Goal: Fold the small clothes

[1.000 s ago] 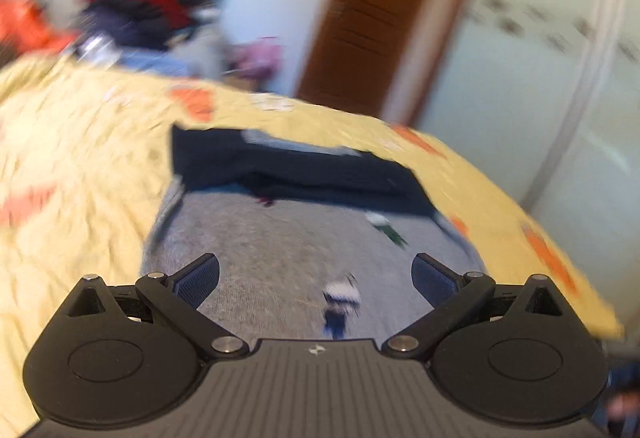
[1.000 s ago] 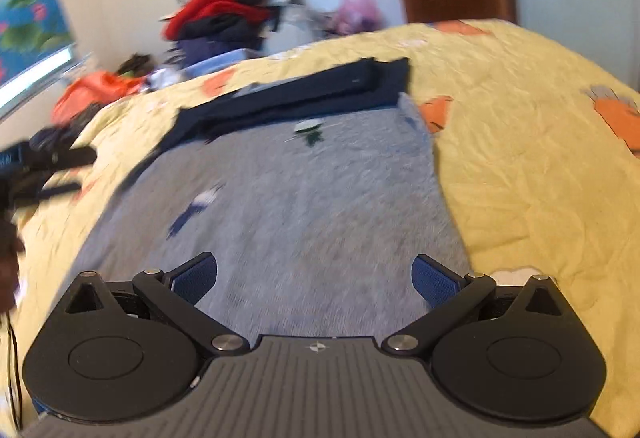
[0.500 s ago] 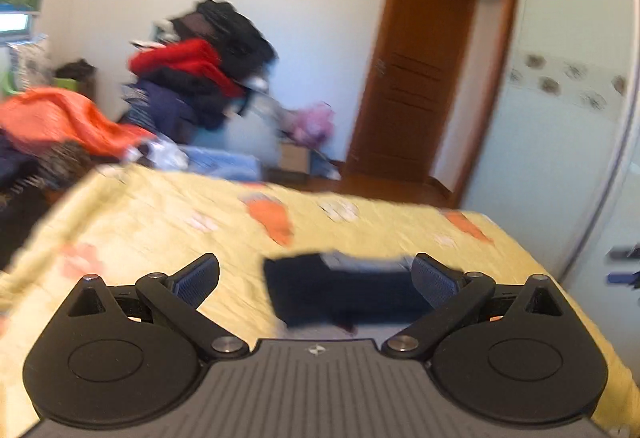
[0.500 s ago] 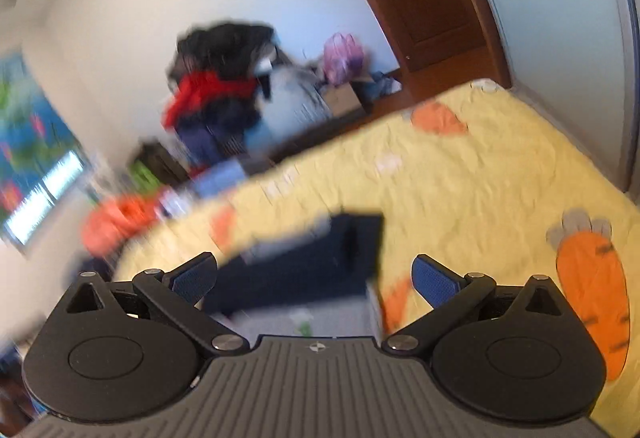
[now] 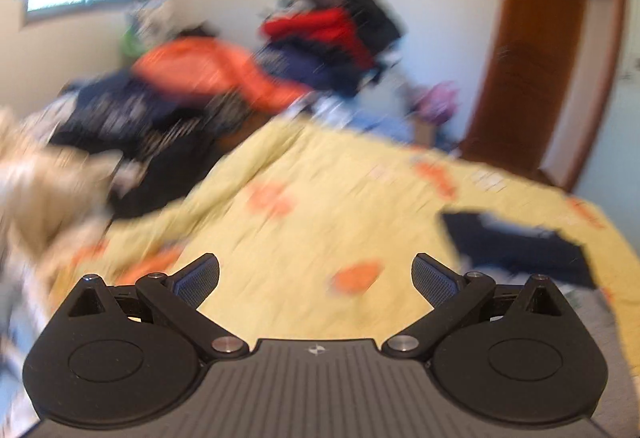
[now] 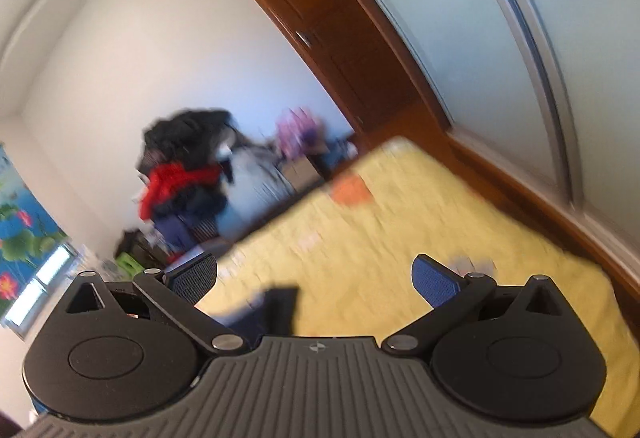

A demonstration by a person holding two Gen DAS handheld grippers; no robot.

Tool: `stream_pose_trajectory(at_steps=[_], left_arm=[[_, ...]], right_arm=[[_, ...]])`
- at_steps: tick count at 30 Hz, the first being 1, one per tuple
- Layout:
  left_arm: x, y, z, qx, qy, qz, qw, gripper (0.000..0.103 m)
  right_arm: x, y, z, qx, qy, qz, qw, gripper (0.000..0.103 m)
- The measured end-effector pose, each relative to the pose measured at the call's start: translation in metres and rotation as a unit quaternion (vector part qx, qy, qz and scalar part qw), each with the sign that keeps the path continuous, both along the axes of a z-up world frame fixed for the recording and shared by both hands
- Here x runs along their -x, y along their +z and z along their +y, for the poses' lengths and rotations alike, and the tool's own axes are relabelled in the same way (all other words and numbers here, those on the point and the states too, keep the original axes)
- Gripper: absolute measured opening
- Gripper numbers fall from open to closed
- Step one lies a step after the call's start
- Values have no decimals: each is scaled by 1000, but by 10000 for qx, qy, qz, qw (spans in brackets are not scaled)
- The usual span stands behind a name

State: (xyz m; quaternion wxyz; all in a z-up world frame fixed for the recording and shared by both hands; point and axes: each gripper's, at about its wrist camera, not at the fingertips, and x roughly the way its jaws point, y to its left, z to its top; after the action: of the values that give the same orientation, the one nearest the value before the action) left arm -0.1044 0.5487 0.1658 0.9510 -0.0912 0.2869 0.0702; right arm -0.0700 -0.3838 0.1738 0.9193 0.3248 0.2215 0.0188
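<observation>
1. A yellow bedspread with orange carrot prints covers the bed; heaped clothes stand against the far wall beside a brown door.
2. The dark navy garment lies flat on the bedspread, right of the left gripper, apart from it.
3. Both the left gripper and the right gripper gape wide and hold nothing; their blue pads look ribbed.

Matt black plastic forms the left gripper, with ribbed grey body and blue textured fingers. The bed wears yellow cloth; the door is glossy brown wood.
</observation>
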Motion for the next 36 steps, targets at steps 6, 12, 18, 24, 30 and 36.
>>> stream_pose_trajectory(at_steps=[6,12,18,24,30,36], left_arm=[[0,-54,3,417,33,211,9989,103],[0,-82,-16,21,-70,351,9994,103],[-16,-95,-73,46,-658,368,9971,103],[-29,-125,-193,247,-1696,603,9834,103],[-48,-149,-307,-358,-2516,344,9665,103],[-62,-132,-314,-486,-2523,183,9663,103]], right_arm=[[-23,-103,26,-376,165,874,9953,103],[-19,-140,78,243,522,1403,9884,103],[-18,-135,117,680,846,1529,9823,103],[-27,-111,139,956,723,1407,9828,103],[-45,-128,167,2370,579,1547,9574,103],[-38,-126,158,2111,616,1407,9653,103]])
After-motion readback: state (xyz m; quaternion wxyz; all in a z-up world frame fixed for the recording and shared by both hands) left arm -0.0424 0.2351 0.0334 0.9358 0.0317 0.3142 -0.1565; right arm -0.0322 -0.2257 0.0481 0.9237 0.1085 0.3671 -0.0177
